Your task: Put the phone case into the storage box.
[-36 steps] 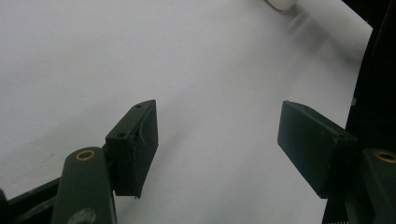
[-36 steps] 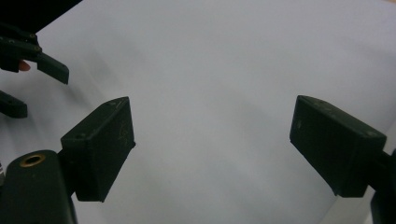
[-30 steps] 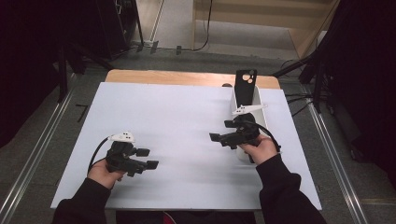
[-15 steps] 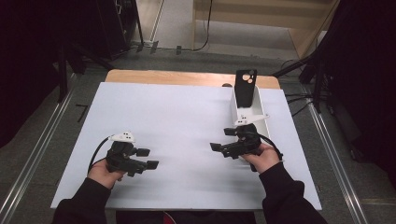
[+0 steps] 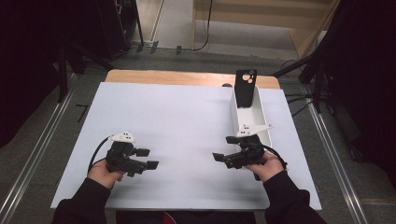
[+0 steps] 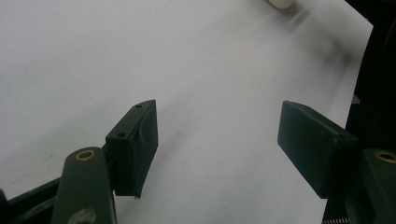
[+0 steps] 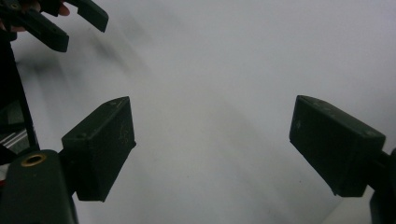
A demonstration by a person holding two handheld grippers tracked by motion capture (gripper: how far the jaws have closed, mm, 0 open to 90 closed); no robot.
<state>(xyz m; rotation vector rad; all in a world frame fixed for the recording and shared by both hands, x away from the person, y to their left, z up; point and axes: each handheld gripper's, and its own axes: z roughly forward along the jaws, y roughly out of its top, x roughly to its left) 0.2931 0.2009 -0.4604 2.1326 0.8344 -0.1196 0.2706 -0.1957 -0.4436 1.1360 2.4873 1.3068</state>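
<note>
We had drawn our right gripper (image 5: 225,156) back from the white tray (image 5: 261,122) — both grippers empty, jaws apart — next, probably reaching for the black phone case (image 5: 245,87).

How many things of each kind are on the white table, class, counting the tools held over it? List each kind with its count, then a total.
Hand-held grippers: 2, the left hand-held gripper and the right hand-held gripper, both with jaws apart and nothing between them
White tray: 1
Black phone case, standing in the tray's far end: 1
Total: 4
</note>
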